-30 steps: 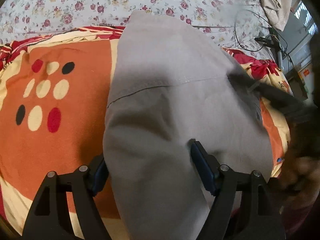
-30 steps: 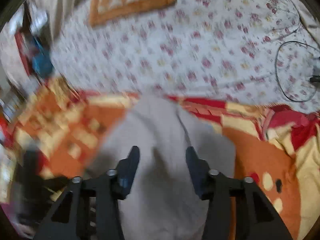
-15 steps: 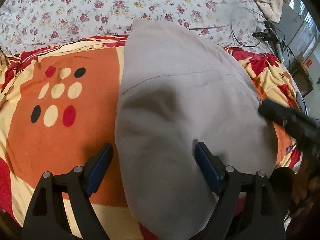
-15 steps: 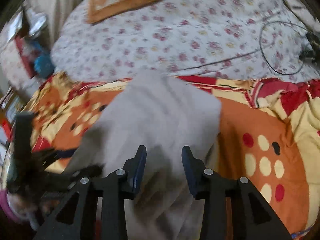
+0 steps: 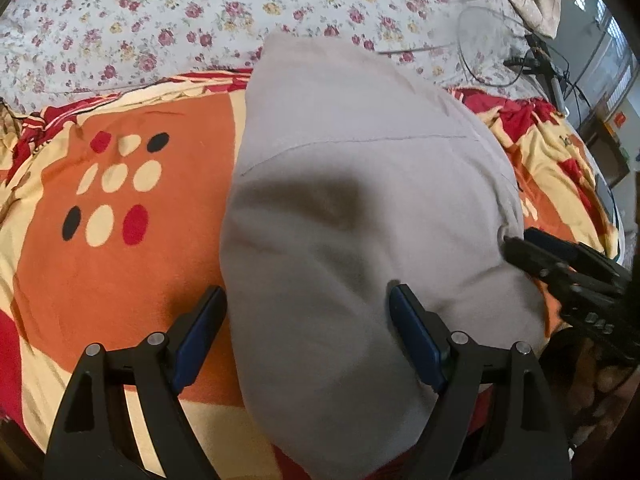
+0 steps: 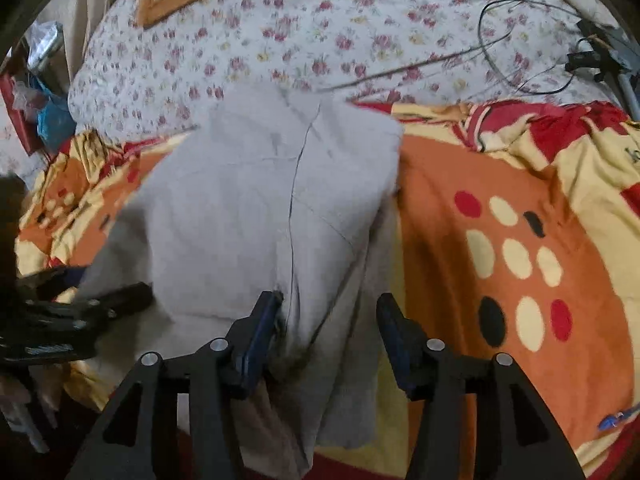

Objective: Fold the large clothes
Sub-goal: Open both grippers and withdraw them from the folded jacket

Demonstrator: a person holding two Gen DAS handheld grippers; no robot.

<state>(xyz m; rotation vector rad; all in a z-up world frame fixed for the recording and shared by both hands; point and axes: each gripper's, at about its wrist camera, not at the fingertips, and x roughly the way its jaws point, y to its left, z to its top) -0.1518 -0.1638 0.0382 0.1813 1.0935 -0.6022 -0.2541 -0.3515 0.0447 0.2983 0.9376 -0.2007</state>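
left claw [image 5: 306,330] apart over grey garment [image 5: 360,208] | right claw [image 6: 326,330] opening, cloth between, unpinched | risk: near fold springs open on blanket [image 5: 120,264]; edges drift uneven

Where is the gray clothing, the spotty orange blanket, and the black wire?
gray clothing [image 5: 360,208]: left wrist view, middle of its top layer.
spotty orange blanket [image 5: 120,248]: left wrist view, orange patch below the dots.
black wire [image 6: 496,60]: right wrist view, its loop on the flowered sheet.
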